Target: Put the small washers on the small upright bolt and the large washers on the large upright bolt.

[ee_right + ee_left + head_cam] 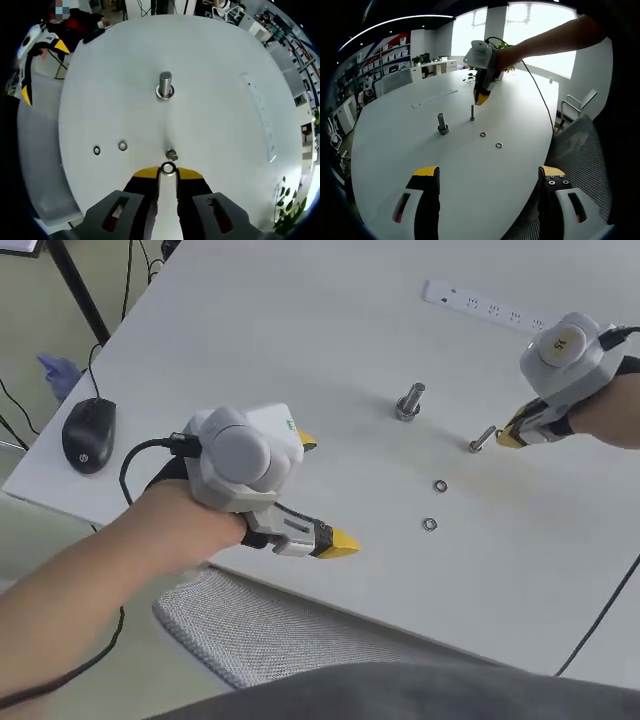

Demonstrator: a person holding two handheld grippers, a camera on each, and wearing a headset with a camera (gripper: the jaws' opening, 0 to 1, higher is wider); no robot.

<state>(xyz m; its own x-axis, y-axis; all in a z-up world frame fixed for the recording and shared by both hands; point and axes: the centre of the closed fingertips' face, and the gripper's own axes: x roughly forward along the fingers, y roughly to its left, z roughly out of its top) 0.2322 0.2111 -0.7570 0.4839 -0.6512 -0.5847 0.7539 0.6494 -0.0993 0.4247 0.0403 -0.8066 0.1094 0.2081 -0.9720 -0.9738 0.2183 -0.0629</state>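
One washer (168,168) sits pinched at the very tips of the right hand-held gripper (168,174), just beside the small bolt (171,155) on the worktop (300,320). Two loose washers (122,145) lie between the bolts and the near edge. The left hand-held gripper (490,172) hangs wide and empty over that edge. With so thin a grip, I judge an off-centre approach could nudge the slim bolt over or flick the washer free toward the edge.
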